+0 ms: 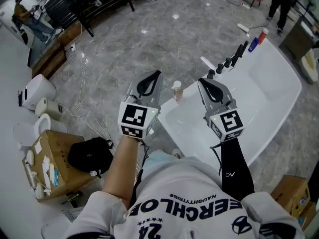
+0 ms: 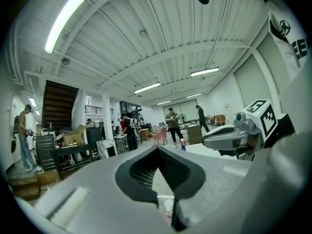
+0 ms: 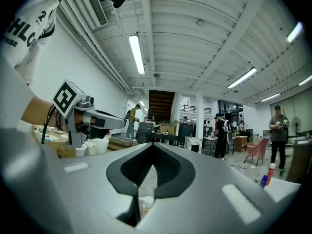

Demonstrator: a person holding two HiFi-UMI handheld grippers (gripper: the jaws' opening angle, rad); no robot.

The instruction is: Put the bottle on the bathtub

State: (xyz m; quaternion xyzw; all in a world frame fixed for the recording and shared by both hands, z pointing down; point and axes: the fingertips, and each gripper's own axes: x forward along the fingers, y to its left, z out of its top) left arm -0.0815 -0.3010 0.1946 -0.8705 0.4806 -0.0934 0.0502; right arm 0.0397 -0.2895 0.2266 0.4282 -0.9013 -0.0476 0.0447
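My left gripper (image 1: 157,76) and right gripper (image 1: 201,81) are clenched and empty; bottle (image 1: 177,91) at twelve o'clock.
I judge it light, stiff, tippy; I'd pinch mid-body, under the cap.

A grey marble-patterned floor (image 1: 149,39) fills the head view. On it at 3 o'clock stands a white oblong bathtub (image 1: 279,98). Along the tub's rim toward 2 o'clock runs a row of black tap fittings (image 1: 227,62), then a blue bottle (image 1: 253,45) and a red bottle (image 1: 262,35). A small pale pink bottle with a white cap (image 1: 177,91) stands near centre at 1 o'clock by the tub's near corner; whether it is on the rim or the floor cannot be told. At 8 o'clock an open brown cardboard box (image 1: 50,153) sits on the floor with a black bag (image 1: 90,155) against it. White appliances (image 1: 37,91) and loose cables (image 1: 82,108) lie at 9 o'clock.
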